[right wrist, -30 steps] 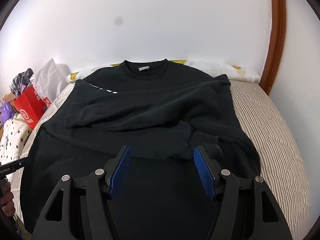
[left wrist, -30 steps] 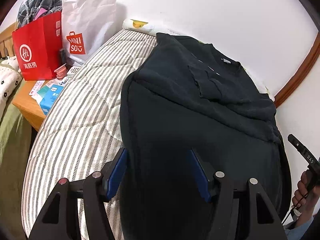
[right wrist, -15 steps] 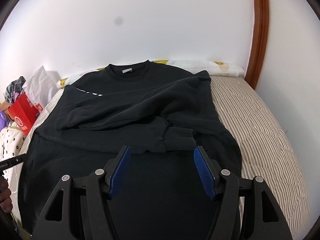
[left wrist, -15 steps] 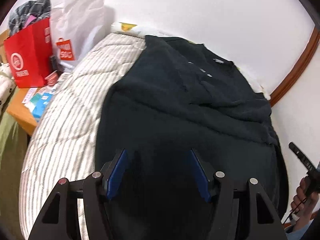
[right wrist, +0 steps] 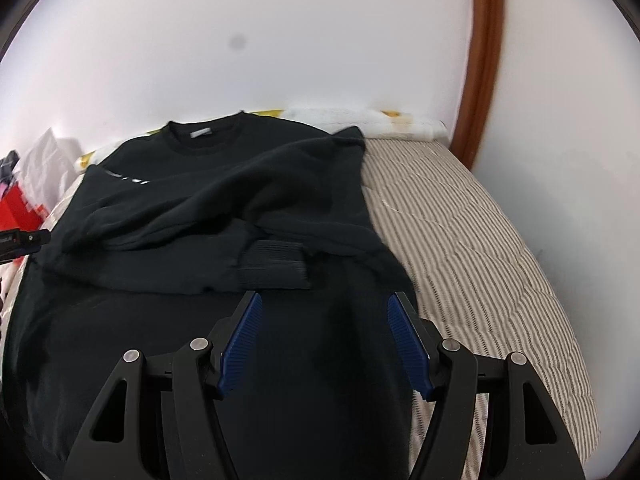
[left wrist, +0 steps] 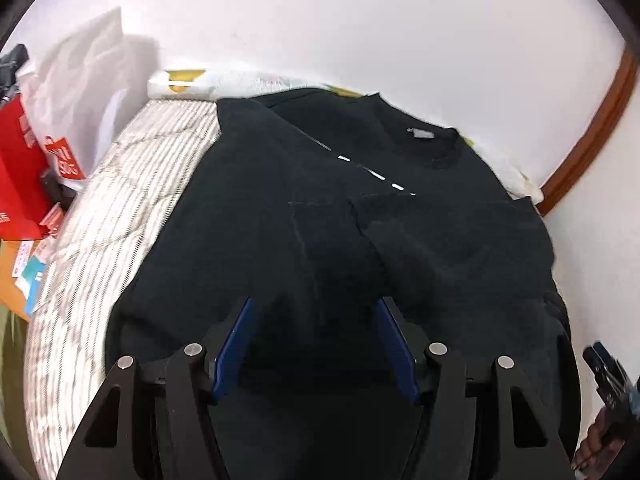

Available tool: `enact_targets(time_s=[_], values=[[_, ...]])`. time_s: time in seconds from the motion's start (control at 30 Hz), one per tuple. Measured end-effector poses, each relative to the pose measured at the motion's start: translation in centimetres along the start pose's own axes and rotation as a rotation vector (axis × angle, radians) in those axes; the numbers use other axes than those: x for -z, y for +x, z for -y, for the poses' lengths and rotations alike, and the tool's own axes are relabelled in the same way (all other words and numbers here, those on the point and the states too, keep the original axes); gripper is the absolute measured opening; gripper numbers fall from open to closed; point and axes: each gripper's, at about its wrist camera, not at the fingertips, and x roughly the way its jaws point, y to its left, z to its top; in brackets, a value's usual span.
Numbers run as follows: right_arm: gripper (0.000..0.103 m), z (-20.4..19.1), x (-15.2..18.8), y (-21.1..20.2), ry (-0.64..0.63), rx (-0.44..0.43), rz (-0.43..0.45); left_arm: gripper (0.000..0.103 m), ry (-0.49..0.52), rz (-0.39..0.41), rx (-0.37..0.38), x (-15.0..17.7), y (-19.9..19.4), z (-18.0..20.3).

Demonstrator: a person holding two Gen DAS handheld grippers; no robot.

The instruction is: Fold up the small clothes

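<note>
A black sweatshirt (right wrist: pixel 224 208) lies spread on a striped mattress (right wrist: pixel 480 240), its round collar at the far end by the white wall and both sleeves folded in across the chest. The right gripper (right wrist: pixel 325 340) points down at the near part of the garment, its blue pads (right wrist: pixel 408 344) standing apart with only flat cloth showing in the gap below them; they grip nothing. A ribbed cuff (right wrist: pixel 276 264) lies just ahead of its fingertips, and the bare mattress runs off to its right, up to a brown wooden trim (right wrist: pixel 482 60) on the wall. The left gripper (left wrist: pixel 316 344) also points down over the sweatshirt's lower body; its jaws are closing, with dark cloth lying beneath the gap between the pads and nothing pinched. Ahead of it a folded sleeve crosses the chest, and a broken white line (left wrist: pixel 372 172) shows further on, below the collar. To its left stand a red paper bag (left wrist: pixel 16 168) and a white shopping bag (left wrist: pixel 84 92) beyond the mattress edge. At its far right, the other tool's tip and a hand (left wrist: pixel 604 432) are in view, blurred.
</note>
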Motion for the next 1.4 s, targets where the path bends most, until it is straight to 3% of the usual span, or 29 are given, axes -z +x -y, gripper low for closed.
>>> enact_targets(time_s=[0.07,0.27,0.4,0.47,0.57,0.63,0.73,0.97,1.17,1.27,1.33,1.4], values=[[0.065,0.9,0.1,0.7,0.023,0.006,-0.009,0.055,-0.004,-0.022,-0.011,-0.4,1.4,0.0],[0.065,2.0,-0.2,3.1,0.065,0.005,-0.036,0.031,-0.018,-0.063,-0.014,-0.9,4.1,1.1],[0.065,1.2,-1.1,4.4,0.078,-0.084,-0.054,0.011,0.063,-0.030,-0.088,-1.1,3.8,3.0],[0.064,0.5,-1.5,5.0,0.077,-0.126,-0.064,0.009,0.088,-0.021,-0.086,-1.2,3.6,3.4],[0.046,-0.7,-2.1,6.8,0.071,-0.146,-0.099,0.009,0.084,0.030,-0.064,-1.5,2.0,3.2],[0.021,-1.4,-2.4,7.8,0.061,-0.119,-0.116,0.009,0.050,0.063,-0.018,-2.0,0.3,2.4],[0.009,-2.6,-2.6,9.2,0.011,-0.042,-0.136,0.008,0.009,0.111,0.000,-3.0,-1.7,1.4],[0.009,-2.2,-3.0,8.2,-0.010,0.013,-0.122,0.008,-0.004,0.230,-0.022,-4.6,-6.2,-1.1],[0.012,-0.7,-3.3,4.7,-0.007,-0.071,-0.042,0.008,-0.066,0.191,-0.056,-3.6,-5.1,-4.9],[0.022,-0.7,-3.8,4.4,-0.024,-0.066,-0.017,0.009,-0.083,0.133,-0.053,-3.0,-3.1,-5.3],[0.037,-1.0,-4.1,4.8,-0.045,-0.072,-0.017,0.009,-0.082,0.122,-0.068,-2.6,-2.5,-5.3],[0.044,-1.4,-4.5,5.5,-0.070,-0.081,-0.015,0.009,-0.081,0.118,-0.079,-2.4,-2.1,-5.3]])
